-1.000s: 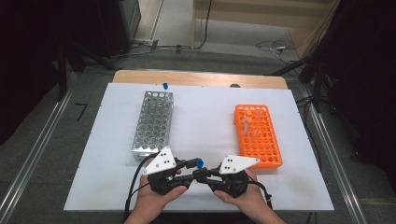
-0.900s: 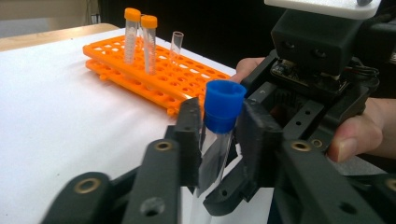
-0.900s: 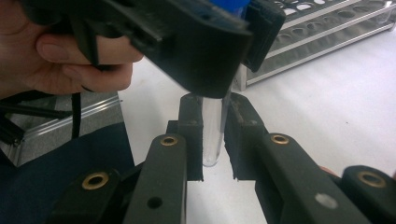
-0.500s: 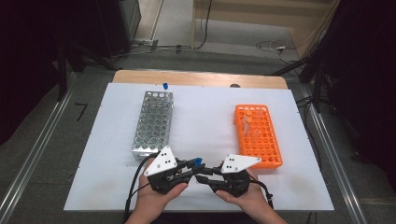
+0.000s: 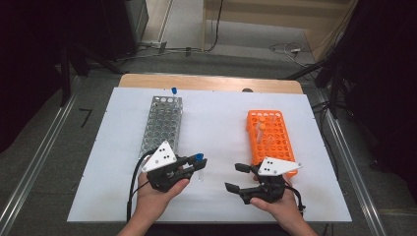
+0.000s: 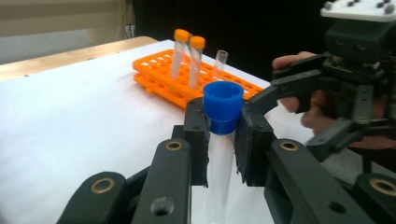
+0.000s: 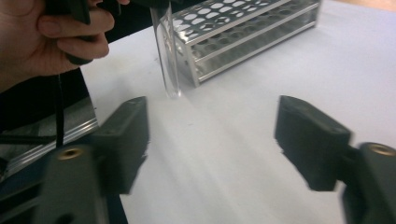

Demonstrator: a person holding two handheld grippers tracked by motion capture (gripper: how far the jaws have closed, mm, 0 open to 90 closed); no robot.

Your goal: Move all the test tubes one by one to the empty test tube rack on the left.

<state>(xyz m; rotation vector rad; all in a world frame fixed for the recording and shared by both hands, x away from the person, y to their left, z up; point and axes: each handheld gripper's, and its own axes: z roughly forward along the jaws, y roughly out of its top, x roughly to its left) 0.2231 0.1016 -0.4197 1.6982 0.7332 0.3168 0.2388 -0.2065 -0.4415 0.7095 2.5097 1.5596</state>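
A metal rack (image 5: 162, 125) stands at the table's left. Just right of its near end, the left gripper (image 5: 196, 164) clamps a blue-capped clear tube (image 5: 198, 164) upright, cap uppermost. The right gripper (image 5: 237, 177), jaws just opened and empty, sits beside an orange rack (image 5: 271, 135).

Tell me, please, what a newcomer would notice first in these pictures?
First, the clear tube with a blue cap, clamped upright just below its cap between the left gripper's jaws near the table's front edge. Then the bright orange rack on the right of the white table, with two orange-capped tubes standing in it. The right gripper, its jaws just opened, holds nothing.
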